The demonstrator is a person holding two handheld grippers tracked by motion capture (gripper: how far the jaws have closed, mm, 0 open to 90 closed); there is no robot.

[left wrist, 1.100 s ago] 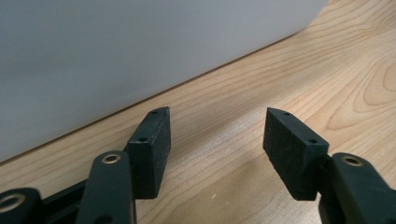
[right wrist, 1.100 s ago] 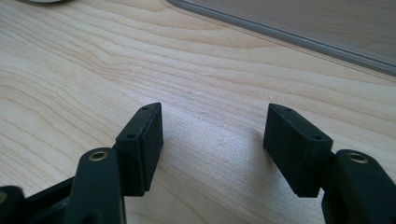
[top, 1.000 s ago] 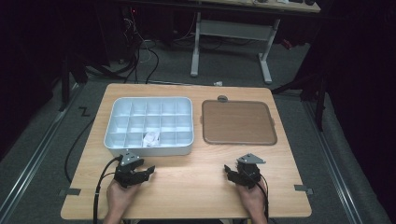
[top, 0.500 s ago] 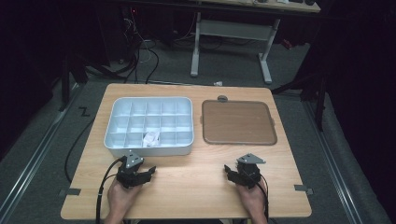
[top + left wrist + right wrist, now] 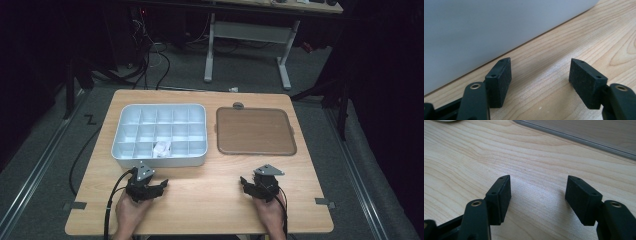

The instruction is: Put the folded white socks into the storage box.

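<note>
In the high view, the left claw [image 5: 161, 186] and the right claw [image 5: 246, 183] are held low over the near part of the wooden bench [image 5: 205, 192]. A white compartment tray [image 5: 131, 150] is set just beyond the left claw, with a small white item [image 5: 162, 148] seen in a near-row compartment; a brown flat tray [image 5: 255, 131] lies beside it, ahead of the right claw.

In the left gripper view, the jaws are spread — they have just been opening — with bare bench between them and the tray's white wall [image 5: 486, 30] close ahead.

In the right gripper view, the jaws are spread over bare wood, with the brown tray's rim [image 5: 574, 137] beyond.
</note>
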